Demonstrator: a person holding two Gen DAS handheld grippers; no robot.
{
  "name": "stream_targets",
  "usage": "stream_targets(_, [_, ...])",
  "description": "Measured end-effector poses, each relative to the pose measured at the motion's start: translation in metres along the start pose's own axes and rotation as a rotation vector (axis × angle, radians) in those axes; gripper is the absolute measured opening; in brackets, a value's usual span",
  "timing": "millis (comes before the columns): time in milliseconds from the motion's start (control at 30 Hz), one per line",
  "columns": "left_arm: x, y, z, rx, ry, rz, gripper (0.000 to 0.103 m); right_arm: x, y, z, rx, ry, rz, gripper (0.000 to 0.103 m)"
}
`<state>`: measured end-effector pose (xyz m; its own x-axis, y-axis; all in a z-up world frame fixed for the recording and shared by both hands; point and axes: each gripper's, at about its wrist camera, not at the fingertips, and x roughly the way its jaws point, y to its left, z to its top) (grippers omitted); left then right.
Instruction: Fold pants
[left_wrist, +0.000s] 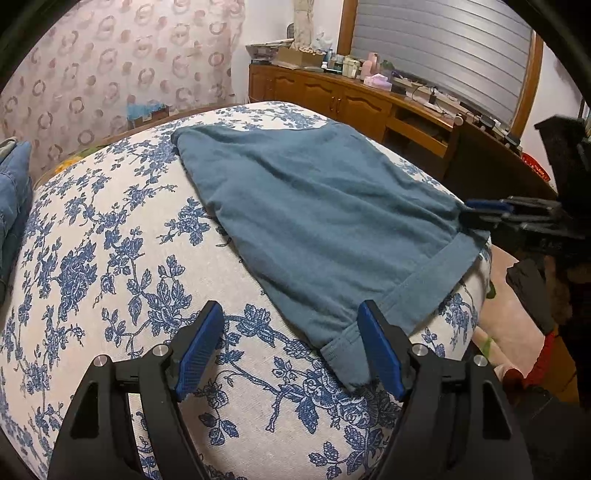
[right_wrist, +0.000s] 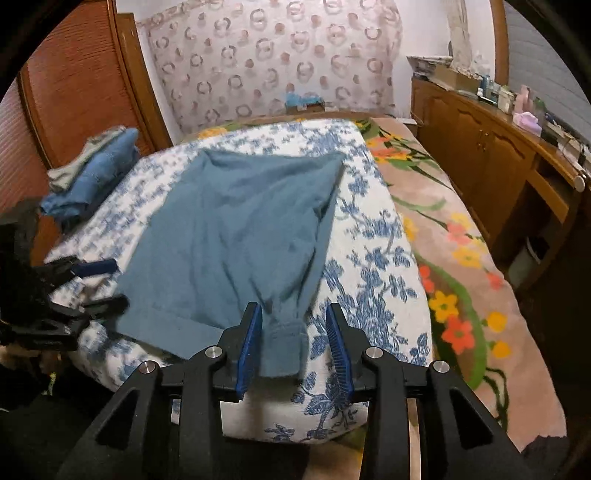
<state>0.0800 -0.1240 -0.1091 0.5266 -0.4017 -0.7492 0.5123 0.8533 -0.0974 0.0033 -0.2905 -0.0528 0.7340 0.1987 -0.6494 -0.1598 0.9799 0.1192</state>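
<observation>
Teal pants (left_wrist: 317, 206) lie spread on a blue-flowered white cushion (left_wrist: 92, 258), waistband end toward me. My left gripper (left_wrist: 291, 350) is open, its right pad beside the near waistband corner (left_wrist: 345, 360). In the right wrist view the pants (right_wrist: 236, 229) lie ahead. My right gripper (right_wrist: 293, 343) is open, with a bunched waistband corner (right_wrist: 282, 343) lying between its pads; it also shows at the pants' right edge in the left wrist view (left_wrist: 487, 212). The left gripper shows at the left in the right wrist view (right_wrist: 96, 284).
Folded denim clothes (right_wrist: 92, 170) are stacked at the cushion's far left. A flowered blanket (right_wrist: 454, 258) covers the bed to the right. A wooden cabinet (left_wrist: 332, 96) with clutter runs along the wall. A patterned curtain (right_wrist: 273, 55) hangs behind.
</observation>
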Motion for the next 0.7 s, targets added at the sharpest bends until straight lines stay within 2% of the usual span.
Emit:
stream_targets(67, [0.0001, -0.0003, 0.0001, 0.001, 0.002, 0.000, 0.076, 0.0064, -0.0001, -0.0058, -0.018, 0.042, -0.040, 0.037])
stream_targets(300, [-0.0006, -0.0017, 0.0014, -0.005, 0.003, -0.001, 0.076, 0.0010, -0.0031, -0.0122, 0.028, 0.018, -0.008, 0.037])
stream_targets(533, [-0.0051, -0.0039, 0.0039, -0.002, -0.016, -0.036, 0.076, 0.0021, -0.0006, -0.0093, 0.022, 0.030, 0.008, 0.037])
stream_targets(700, [-0.0009, -0.0066, 0.0042, 0.011, 0.000, -0.042, 0.076, 0.0063, 0.0012, -0.0102, 0.020, 0.026, 0.027, 0.037])
